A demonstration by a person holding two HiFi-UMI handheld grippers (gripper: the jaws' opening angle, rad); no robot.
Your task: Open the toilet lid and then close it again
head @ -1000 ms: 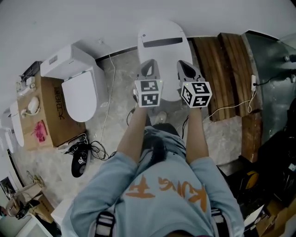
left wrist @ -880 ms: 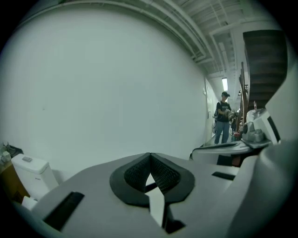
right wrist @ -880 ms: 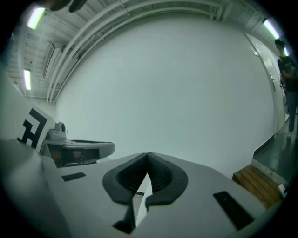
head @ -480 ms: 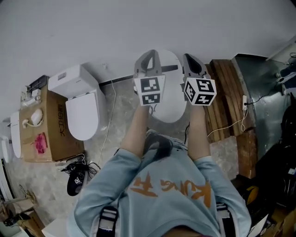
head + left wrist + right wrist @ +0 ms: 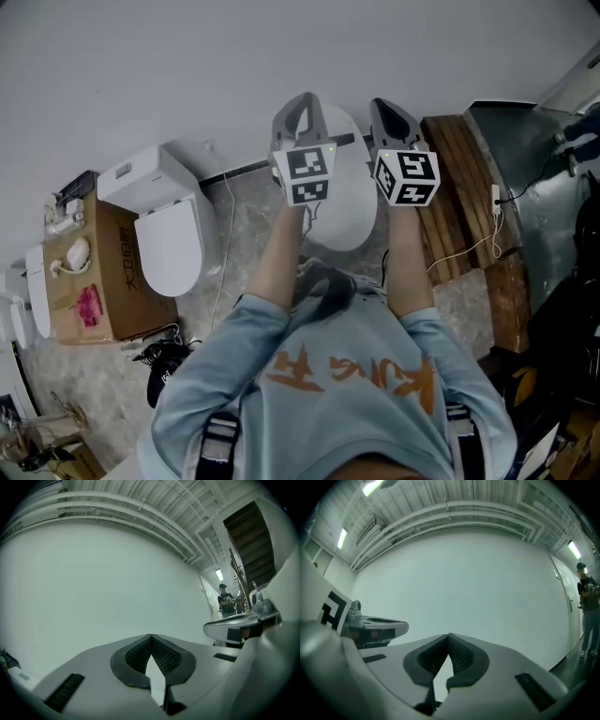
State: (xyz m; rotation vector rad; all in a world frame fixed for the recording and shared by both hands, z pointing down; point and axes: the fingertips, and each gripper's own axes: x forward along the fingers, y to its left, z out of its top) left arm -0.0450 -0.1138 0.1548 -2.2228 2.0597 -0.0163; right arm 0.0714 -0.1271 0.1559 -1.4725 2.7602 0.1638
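Observation:
In the head view the white toilet (image 5: 343, 208) stands against the wall, its lid lying flat over the bowl. My left gripper (image 5: 299, 103) and right gripper (image 5: 387, 106) are held side by side high above it, pointing level at the white wall. Neither touches the toilet. The left gripper (image 5: 151, 637) has its jaws shut with nothing between them, facing only bare wall. The right gripper (image 5: 449, 635) is likewise shut and empty. The toilet is outside both gripper views.
A second white toilet (image 5: 170, 240) stands to the left beside a cardboard box (image 5: 89, 281). Wooden planks (image 5: 461, 192) and a metal sheet (image 5: 534, 155) lie to the right. Cables and a dark object (image 5: 165, 361) are on the floor. A person (image 5: 588, 611) stands far off.
Both grippers have risen from just over the toilet lid to well above it and tipped up to face the wall. Their jaws stayed shut.

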